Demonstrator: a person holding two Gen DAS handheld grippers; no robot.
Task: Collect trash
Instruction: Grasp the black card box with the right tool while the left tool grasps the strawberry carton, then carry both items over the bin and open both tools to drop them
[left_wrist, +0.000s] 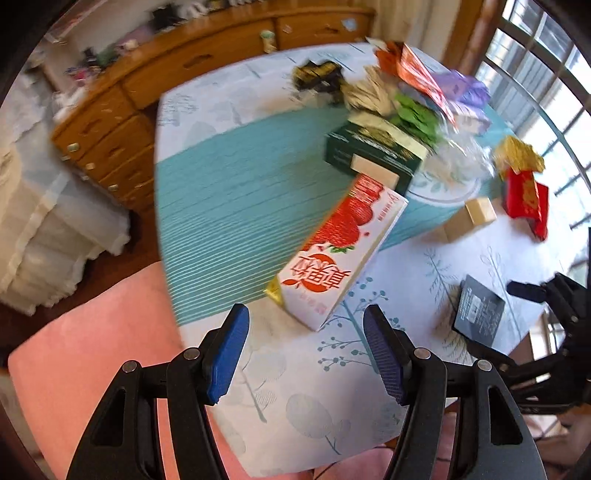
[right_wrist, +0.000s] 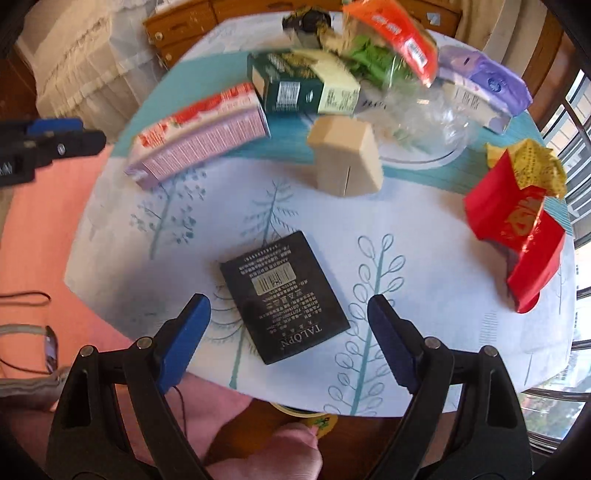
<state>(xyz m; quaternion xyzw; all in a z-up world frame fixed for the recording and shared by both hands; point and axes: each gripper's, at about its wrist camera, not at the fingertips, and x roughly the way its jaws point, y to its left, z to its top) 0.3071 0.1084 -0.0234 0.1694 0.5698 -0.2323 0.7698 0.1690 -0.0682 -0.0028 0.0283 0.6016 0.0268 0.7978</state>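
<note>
Left wrist view: the left gripper (left_wrist: 306, 354) has its jaws spread with nothing between them, sitting low in the frame. Just above it, mid-frame, lies the strawberry milk carton (left_wrist: 338, 251), flat on the table (left_wrist: 229, 206) and angled across the line of the fingers. If the jaws come down like this, I reckon they catch it corner-on and it skids or spins instead of getting squeezed. A green box (left_wrist: 373, 151) touches the carton's far end, so a shove could knock into the wrapper pile (left_wrist: 406, 88) in the upper right. The right gripper (left_wrist: 546, 295) shows at the right edge, near the black packet (left_wrist: 478, 314).

Right wrist view: the right gripper (right_wrist: 290, 341) is wide open too, empty, with the black packet (right_wrist: 284, 295) right between and above the fingers in the lower middle. It's flat and thin, so the pads may just slide over it or bunch up the tablecloth. A tan box (right_wrist: 347, 158) stands above it, the red bag (right_wrist: 517, 236) lies at the right, well apart. Everything's a bit blurred, so edges are hard to judge.
</note>
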